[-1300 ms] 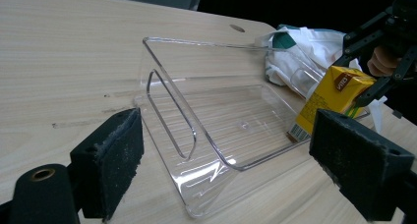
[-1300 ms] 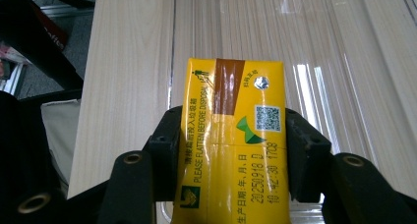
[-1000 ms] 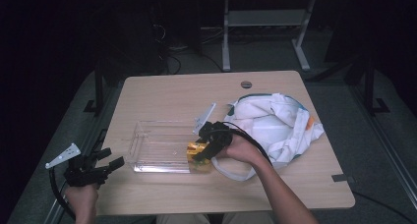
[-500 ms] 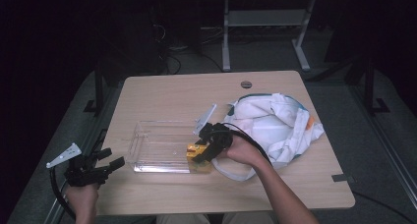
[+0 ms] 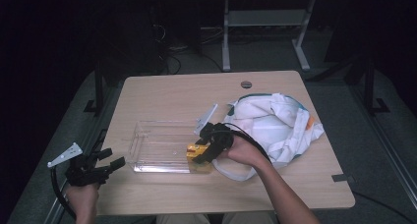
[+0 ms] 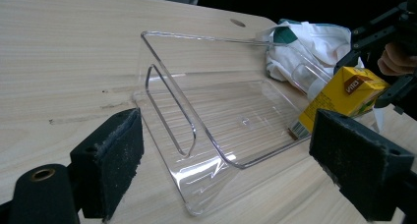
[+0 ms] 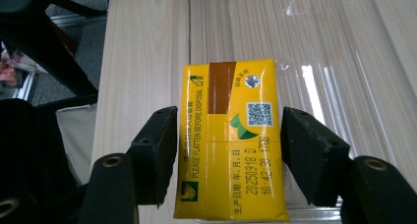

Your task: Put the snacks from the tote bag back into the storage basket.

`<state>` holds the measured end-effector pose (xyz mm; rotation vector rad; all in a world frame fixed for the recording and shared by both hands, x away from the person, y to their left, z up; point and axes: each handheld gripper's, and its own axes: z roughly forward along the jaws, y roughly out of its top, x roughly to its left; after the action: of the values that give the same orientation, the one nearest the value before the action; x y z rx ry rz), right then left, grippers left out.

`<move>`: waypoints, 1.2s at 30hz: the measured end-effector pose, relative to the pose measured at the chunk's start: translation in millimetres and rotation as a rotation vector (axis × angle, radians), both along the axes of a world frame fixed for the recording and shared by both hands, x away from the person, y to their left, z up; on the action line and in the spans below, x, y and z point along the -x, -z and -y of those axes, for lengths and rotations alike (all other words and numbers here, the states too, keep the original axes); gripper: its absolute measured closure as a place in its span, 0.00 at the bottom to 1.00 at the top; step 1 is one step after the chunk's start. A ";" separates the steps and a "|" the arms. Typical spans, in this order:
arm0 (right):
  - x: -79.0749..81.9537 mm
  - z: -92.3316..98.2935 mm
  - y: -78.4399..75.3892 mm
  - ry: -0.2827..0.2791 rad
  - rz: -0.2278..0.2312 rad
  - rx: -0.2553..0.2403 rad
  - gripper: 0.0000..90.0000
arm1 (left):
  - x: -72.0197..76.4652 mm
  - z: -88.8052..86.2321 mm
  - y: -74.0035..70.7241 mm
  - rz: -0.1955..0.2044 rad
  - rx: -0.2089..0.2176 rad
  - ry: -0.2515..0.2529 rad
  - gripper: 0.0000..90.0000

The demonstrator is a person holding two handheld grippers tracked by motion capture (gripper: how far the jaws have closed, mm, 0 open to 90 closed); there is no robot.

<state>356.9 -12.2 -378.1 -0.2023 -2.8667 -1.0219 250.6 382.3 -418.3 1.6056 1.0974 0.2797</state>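
The right gripper (image 5: 199, 154) sits at the near right corner of the clear tray (image 5: 147, 155), tilted down toward it, with the right hand (image 5: 243, 153) wrapped around its body and the forearm stretching back from the tray. Its jaws have just been opening; the pads stand just off a yellow carton (image 7: 231, 140) between them. The left gripper (image 5: 110, 161) hangs left of the tray, off its near left corner, pointing at it, jaws spread wide with nothing between them, gripped by the left hand (image 5: 82, 194).
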 end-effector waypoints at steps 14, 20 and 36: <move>0.0 5.3 -7.2 0.024 0.006 -0.020 0.38 | -0.2 0.0 0.1 -0.003 0.000 -0.001 0.14; -0.3 6.8 -12.4 0.024 0.010 -0.029 0.38 | -0.3 0.3 0.2 -0.004 0.000 -0.001 0.14; -3.0 16.0 -26.2 0.039 0.013 -0.051 0.37 | -0.2 0.4 0.2 -0.004 -0.001 0.001 0.14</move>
<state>360.0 -28.2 -351.9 -0.2500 -2.8548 -1.1065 250.8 381.8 -418.5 1.6087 1.0998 0.2766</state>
